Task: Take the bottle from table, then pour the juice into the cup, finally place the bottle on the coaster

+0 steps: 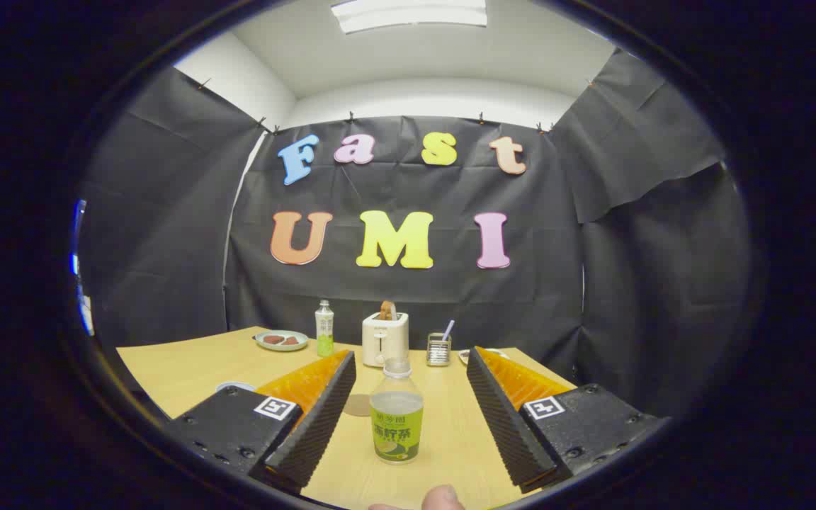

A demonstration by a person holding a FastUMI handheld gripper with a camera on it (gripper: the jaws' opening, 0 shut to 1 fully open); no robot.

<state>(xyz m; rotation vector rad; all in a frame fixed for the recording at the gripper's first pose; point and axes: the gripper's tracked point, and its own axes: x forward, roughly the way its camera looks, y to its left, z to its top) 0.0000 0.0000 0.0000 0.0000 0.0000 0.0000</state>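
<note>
The fingers [406,407] stand spread wide, gripping nothing, with the bottle [396,419] upright on the desk [188,368] between them. Best centre on its body, then close evenly to avoid tipping.

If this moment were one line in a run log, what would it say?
stage: reaching for bottle | gripper: jaws open, touching nothing | bottle: upright on table, between the jaws | coaster: bare, beside bottle

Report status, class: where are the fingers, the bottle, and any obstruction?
Gripper open, fingers either side of bottle, not touching. Bottle upright on table, uncapped. Coaster just beyond. Nothing between fingers and bottle.
</note>
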